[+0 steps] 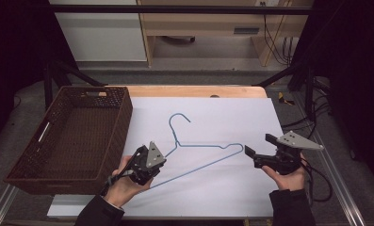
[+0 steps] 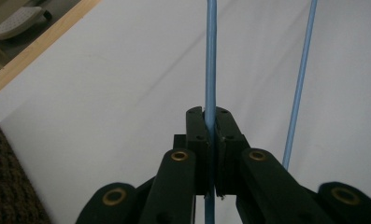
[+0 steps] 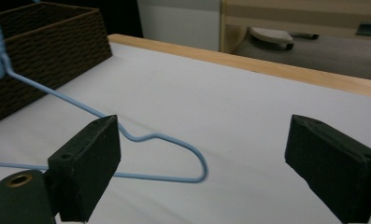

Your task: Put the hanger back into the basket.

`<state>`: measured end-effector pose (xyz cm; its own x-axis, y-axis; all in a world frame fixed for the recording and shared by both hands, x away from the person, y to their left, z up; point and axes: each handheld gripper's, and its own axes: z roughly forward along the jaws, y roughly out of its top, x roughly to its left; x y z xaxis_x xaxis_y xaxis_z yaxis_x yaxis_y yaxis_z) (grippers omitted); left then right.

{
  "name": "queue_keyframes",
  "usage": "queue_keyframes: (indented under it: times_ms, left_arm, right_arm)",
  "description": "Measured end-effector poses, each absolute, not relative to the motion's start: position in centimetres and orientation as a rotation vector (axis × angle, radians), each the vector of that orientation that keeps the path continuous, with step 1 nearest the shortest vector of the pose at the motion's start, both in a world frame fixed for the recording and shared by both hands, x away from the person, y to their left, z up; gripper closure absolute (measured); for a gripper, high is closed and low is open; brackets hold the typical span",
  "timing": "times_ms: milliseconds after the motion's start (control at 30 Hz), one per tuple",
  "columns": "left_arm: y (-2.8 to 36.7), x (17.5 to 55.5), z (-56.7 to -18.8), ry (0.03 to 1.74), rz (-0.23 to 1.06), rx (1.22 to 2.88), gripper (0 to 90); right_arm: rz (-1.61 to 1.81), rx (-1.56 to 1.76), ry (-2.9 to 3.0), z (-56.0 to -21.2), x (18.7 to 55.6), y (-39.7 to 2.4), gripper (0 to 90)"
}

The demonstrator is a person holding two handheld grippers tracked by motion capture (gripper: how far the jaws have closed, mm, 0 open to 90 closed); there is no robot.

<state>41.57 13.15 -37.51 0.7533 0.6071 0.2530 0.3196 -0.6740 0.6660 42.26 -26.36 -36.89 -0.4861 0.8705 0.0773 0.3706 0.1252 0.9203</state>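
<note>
Near the front edge of the table, the left gripper [image 1: 144, 165] is clamped on the blue wire hanger [image 1: 201, 147] — its jaws pinch the wire at the hanger's left end. The right gripper [image 1: 256, 149] stands with its jaws wide apart, just beside the hanger's right tip and not touching it. The hanger lies on a white sheet [image 1: 222, 117], hook pointing to the far side. At the left sits a brown woven basket [image 1: 114, 125].

hanger [image 1: 201, 146]: light blue wire | basket [image 1: 76, 136]: dark brown weave (chequered texture) | sheet [image 1: 222, 188]: plain white | table edge [image 1: 194, 91]: pale wood | gripper jaws: black
</note>
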Motion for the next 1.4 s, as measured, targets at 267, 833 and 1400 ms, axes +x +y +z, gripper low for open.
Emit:
queue_keyframes:
  times_ms: [267,833,1400]
  left_arm:
    - [14.0,41.5,-36.3,0.741,0.638,2.310,86.6]
    - [17.0,41.4,-31.9,0.770,0.640,2.232,86.6]
    - [19.6,42.7,-26.3,0.810,0.732,2.197,86.7]
  right_arm:
    - [1.297,1.255,1.898,-38.2,43.0,-28.3,8.2]
    - [1.243,1.248,1.949,-39.6,43.6,-28.3,6.8]
    - [1.254,1.222,1.972,-39.5,43.6,-27.6,5.8]
